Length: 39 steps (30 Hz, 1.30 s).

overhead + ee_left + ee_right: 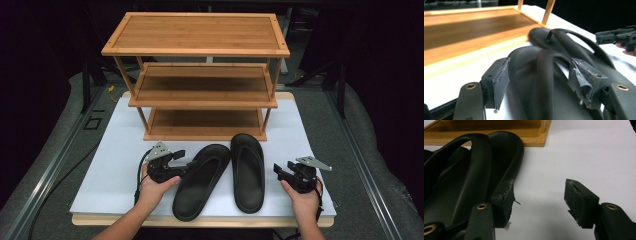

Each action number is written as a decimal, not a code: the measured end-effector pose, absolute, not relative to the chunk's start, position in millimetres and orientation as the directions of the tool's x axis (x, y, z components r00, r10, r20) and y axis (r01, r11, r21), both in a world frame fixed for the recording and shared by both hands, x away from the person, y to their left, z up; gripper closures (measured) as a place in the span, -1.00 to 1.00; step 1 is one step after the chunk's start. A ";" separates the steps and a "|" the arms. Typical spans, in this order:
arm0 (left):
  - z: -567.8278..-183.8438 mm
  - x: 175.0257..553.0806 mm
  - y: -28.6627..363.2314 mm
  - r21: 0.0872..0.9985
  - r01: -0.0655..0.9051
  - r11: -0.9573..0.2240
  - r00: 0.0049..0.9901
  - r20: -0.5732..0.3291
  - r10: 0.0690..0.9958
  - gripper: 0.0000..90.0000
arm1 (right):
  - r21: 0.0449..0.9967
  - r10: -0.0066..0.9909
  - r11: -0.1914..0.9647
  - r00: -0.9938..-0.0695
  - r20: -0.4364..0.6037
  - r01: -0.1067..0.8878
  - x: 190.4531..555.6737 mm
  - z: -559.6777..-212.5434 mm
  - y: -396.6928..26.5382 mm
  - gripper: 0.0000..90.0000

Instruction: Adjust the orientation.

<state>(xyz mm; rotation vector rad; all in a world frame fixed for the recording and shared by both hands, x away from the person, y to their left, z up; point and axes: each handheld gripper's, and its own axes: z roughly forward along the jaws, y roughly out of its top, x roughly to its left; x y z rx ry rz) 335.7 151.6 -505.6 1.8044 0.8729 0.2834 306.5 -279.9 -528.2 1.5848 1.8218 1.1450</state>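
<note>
Two black flip-flop sandals lie side by side on a white mat (117, 150) in front of a wooden rack. The left sandal (200, 182) points up and to the right; the right sandal (247, 170) lies straight. My left gripper (184, 162) is at the left sandal's outer edge and stands open; in the left gripper view (540, 82) the sandal's strap (544, 70) sits between the spread pads, which do not press on it. My right gripper (276, 170) is open just right of the right sandal (461, 182), with bare mat between its jaws (540, 202).
The three-shelf bamboo rack (197, 32) stands at the back of the mat, its bottom shelf (461, 27) close behind the sandals' toes. The mat lies on a wooden board (200, 221) whose edge is near the person. Dark floor surrounds the table.
</note>
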 end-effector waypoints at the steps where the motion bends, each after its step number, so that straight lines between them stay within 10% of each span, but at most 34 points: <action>1: -505.6 335.7 151.6 0.888 0.427 -0.171 0.704 -0.208 0.679 -0.26 | 0.821 0.959 -0.013 -0.227 0.172 0.571 306.5 -528.2 -279.9 -0.09; 23: -529.9 330.6 151.6 0.817 0.468 -0.336 0.790 -0.217 0.574 0.45 | 0.819 0.956 -0.033 -0.222 0.193 0.573 306.1 -528.9 -284.4 -0.09; 39: -528.2 332.5 154.9 0.805 0.494 -0.329 0.770 -0.229 0.595 0.57 | 0.818 0.956 -0.035 -0.220 0.196 0.574 306.3 -529.1 -284.8 -0.09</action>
